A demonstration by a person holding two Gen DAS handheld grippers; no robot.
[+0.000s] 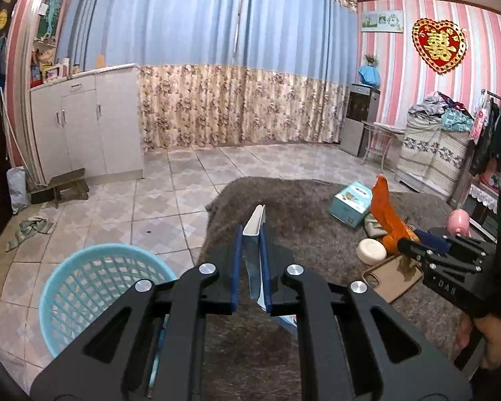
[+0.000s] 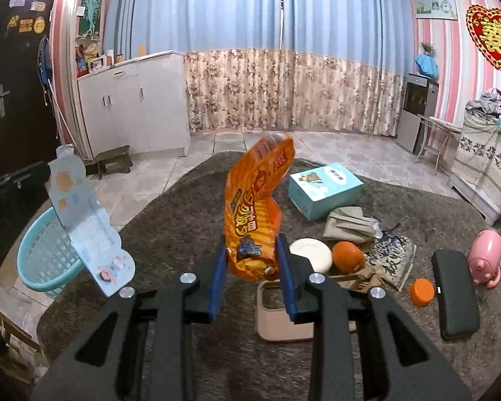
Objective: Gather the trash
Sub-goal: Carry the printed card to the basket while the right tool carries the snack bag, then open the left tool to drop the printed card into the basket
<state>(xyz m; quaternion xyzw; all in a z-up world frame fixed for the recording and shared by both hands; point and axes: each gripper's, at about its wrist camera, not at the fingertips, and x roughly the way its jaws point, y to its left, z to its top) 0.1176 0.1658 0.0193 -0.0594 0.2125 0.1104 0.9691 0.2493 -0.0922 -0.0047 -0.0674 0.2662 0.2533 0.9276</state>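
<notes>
Two pieces of trash are already lifted off the rug, one in each gripper. The left gripper (image 1: 252, 250) has its jaws pressed together on a flat pale-blue wrapper (image 1: 255, 234), which stands edge-on between the blue pads and pokes out past the tips. The right gripper (image 2: 252, 260) pinches the lower end of an orange snack bag (image 2: 255, 207), and the rest of the bag stands up limp and crinkled above the tips.

The step in hand looks like the carry to the turquoise basket (image 1: 97, 284), which sits on the tiled floor just off the left edge of the grey rug (image 1: 300, 220). To do it well, I would keep both grips firm until each piece hangs over the basket's open mouth — the snack bag is floppy and could swing or catch the rim, so it wants a slow, level sweep and a release from directly above. The flat wrapper should go in end-first.

Both grippers point forward and somewhat downward, side by side, the right one visible at the right edge of the left wrist view with a hand (image 1: 494, 337) on its grip. The clutter near the snack bag — a blue box (image 2: 324, 188), a white disc (image 2: 312, 254) — lies well below both loads.
</notes>
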